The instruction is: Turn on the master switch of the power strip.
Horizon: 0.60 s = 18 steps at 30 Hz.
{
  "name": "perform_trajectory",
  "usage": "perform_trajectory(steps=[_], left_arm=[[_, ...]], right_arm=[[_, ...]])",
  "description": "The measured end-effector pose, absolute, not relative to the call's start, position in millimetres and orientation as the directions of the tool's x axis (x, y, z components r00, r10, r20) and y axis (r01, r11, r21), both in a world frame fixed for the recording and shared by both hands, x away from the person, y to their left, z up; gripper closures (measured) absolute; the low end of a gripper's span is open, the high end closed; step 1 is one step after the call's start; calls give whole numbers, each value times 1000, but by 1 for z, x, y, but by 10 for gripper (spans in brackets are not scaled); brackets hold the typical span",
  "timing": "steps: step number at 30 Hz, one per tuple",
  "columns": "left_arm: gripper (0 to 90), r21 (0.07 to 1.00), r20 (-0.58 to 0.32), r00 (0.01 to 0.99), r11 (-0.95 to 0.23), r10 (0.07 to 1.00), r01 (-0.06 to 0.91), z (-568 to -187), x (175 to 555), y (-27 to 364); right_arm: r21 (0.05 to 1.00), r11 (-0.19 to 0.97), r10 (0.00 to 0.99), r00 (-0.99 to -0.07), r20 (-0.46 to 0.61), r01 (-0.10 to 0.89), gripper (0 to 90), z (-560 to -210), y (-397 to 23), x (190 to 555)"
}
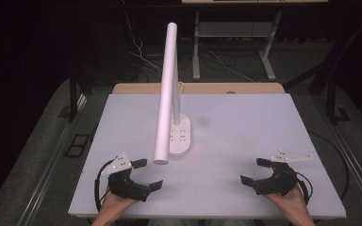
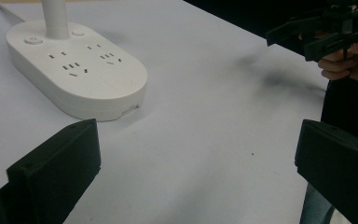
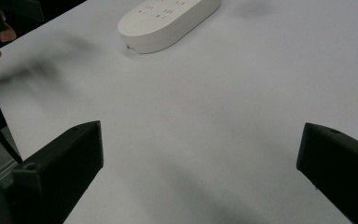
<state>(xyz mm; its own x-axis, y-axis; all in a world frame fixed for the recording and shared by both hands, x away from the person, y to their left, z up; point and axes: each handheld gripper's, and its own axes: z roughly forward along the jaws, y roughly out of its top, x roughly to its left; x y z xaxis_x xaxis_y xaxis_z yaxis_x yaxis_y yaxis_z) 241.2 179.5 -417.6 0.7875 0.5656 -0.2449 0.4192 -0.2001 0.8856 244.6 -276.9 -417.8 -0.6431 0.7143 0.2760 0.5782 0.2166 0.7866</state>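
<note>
Your left gripper (image 1: 143, 175) and right gripper (image 1: 256, 171) sit near the front edge of the pale lilac counter (image 1: 245, 122), fingers spread wide and holding nothing. The white plastic desk lamp with an oval socket base (image 1: 180, 134) stands left of centre, just beyond your left gripper. It looks rigid, smooth and probably top-heavy — the long tubular head (image 1: 166, 89) overhangs forward. Take it low on the upright stem or across the base — not the head.
</note>
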Motion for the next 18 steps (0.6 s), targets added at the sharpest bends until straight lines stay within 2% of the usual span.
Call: perform_trajectory(steps=[18], left_arm=[[0, 862, -261, 794, -238, 549, 448, -417, 243, 176]], right_arm=[[787, 222, 707, -651, 277, 576, 0, -418, -279, 241]])
